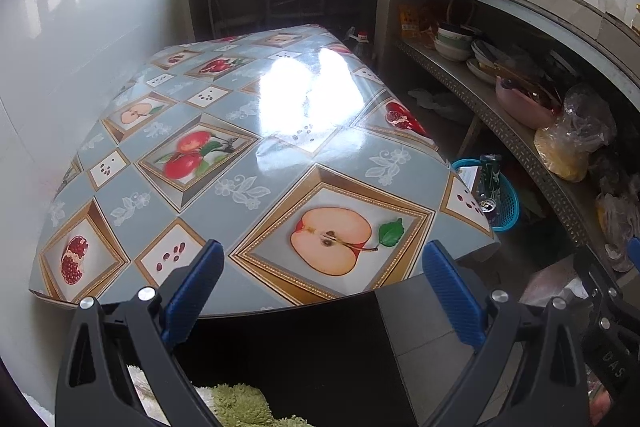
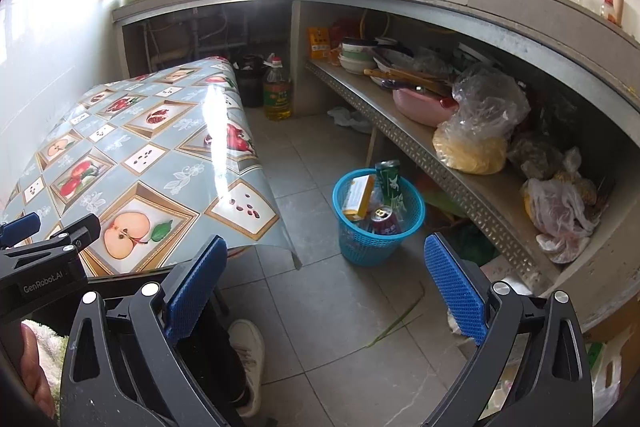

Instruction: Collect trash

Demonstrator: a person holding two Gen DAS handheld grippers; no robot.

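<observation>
Right gripper (image 2: 324, 279) empty, fingers apart; blue basket (image 2: 352, 247) holds cans, carton.

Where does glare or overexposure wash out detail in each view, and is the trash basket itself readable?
Left wrist view: window light blows out a patch of the tablecloth, and the window behind is pure white. Right wrist view: a bright streak runs down the cloth's fold; the blue basket and its cans are evenly lit and sharp. Both views bend straight edges near the rim.
</observation>
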